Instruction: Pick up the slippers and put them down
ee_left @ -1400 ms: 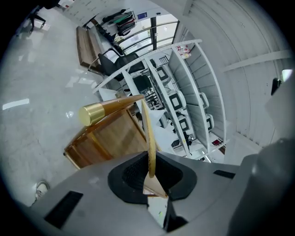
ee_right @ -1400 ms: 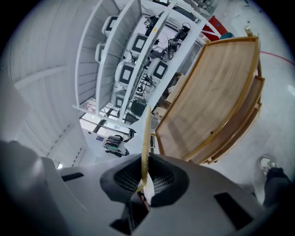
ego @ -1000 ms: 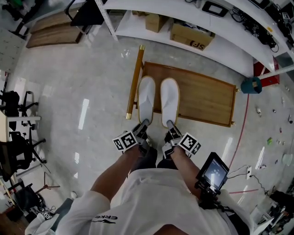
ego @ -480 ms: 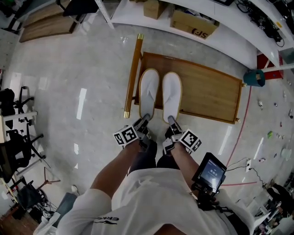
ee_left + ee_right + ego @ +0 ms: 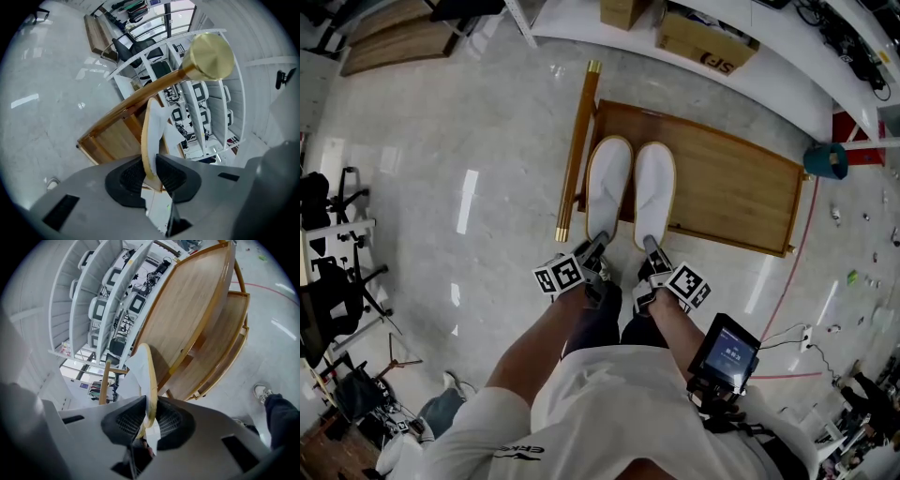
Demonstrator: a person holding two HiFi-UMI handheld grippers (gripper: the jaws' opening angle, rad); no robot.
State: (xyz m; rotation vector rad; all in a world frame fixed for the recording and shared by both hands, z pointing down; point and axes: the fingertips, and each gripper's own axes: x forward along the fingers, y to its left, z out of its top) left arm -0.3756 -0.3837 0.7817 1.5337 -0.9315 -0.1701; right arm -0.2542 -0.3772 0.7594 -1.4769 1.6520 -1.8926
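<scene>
Head view: pair of white fabric slippers with tan rims, carried down to a low wooden shoe rack (image 5: 731, 187).
Left gripper (image 5: 599, 244) nips the heel rim of the left slipper (image 5: 609, 183); right gripper (image 5: 649, 247) nips that of the right slipper (image 5: 654, 187). Slippers lie side by side at 12 o'clock of the jaws, over the rack's 9 o'clock end. Both grippers have sunk in the last second. Jaws have just eased slightly wider, pads still on the rims. Judged: put-down nearly complete, release pending.
</scene>
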